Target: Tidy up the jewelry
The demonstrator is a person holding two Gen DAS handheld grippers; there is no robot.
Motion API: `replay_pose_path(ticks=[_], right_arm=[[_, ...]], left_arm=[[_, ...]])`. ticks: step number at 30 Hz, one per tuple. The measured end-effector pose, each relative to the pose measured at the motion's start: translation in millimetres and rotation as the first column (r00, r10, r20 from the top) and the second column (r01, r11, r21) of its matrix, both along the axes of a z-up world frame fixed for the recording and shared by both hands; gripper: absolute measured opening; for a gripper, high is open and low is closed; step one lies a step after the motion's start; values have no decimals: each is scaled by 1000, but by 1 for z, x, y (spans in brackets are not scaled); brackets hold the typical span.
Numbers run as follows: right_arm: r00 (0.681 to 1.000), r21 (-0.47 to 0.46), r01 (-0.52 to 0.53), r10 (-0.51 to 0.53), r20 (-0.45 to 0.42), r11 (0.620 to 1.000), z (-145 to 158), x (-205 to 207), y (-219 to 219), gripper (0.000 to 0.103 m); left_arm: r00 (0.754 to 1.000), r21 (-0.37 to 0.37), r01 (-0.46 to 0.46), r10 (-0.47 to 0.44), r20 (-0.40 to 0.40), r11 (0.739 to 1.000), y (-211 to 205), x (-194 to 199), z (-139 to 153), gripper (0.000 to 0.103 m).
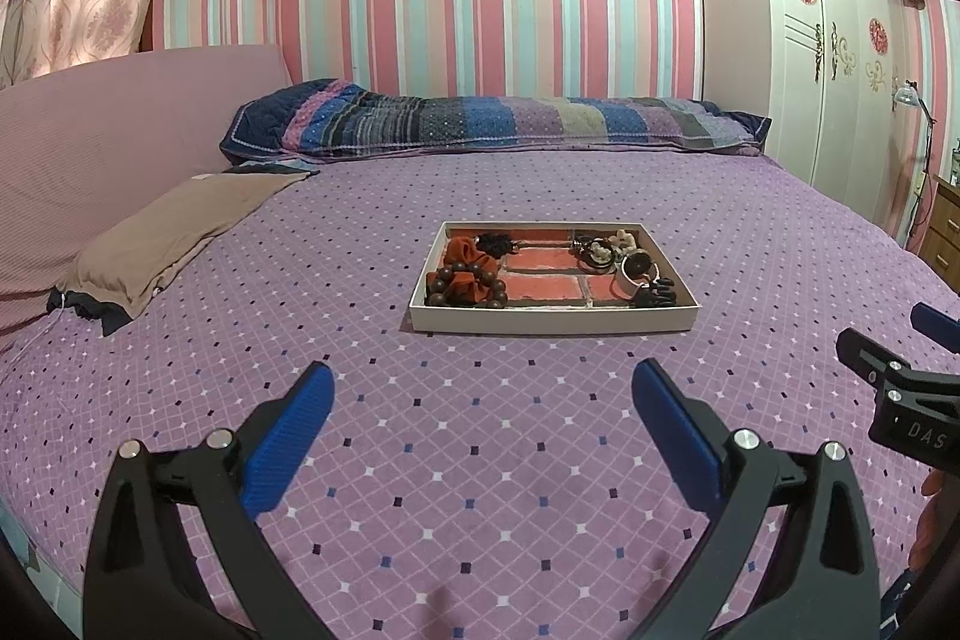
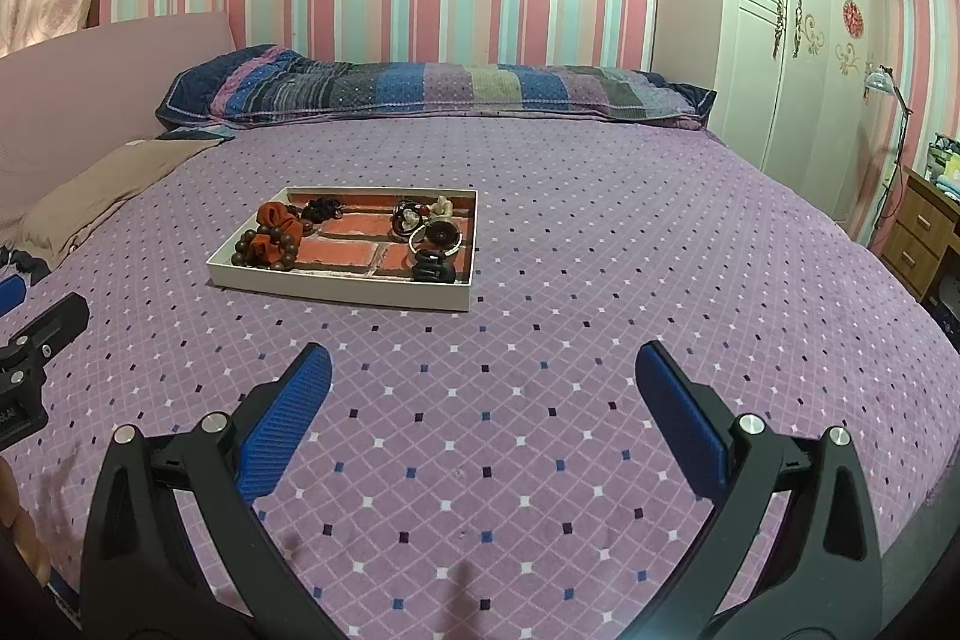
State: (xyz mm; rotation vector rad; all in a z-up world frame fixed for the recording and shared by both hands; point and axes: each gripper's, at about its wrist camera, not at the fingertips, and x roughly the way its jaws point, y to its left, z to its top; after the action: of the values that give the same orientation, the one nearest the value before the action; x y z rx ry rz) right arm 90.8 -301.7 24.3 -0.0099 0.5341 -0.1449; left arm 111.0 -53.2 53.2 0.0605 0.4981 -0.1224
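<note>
Purple bedspread (image 1: 480,460), white tray (image 1: 552,319) holding jewelry, left gripper (image 1: 480,400) and right gripper (image 2: 483,382) spread, empty

**Your two handheld grippers: black frames, blue pads**

Your left gripper (image 1: 480,388) has two matte black, wishbone-shaped arms with triangular cut-outs. Each arm carries two round silver screw heads near the hinge. The fingers (image 1: 288,448) are faced with ribbed bright-blue pads, long and flat. Your right gripper (image 2: 483,373) is built the same: black arms, silver screws, blue textured fingers (image 2: 681,418). Seen from the left wrist camera, its black body bears white letters "DAS" and two small silver screws.
</note>
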Motion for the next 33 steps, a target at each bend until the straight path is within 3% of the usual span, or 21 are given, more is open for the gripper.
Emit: replay_pose_path(ticks=[33], right_arm=[[1000, -3, -7, 7, -11, 1000, -5, 3, 3, 99]], left_arm=[[1000, -3, -10, 10, 6, 1000, 5, 0, 0, 97]])
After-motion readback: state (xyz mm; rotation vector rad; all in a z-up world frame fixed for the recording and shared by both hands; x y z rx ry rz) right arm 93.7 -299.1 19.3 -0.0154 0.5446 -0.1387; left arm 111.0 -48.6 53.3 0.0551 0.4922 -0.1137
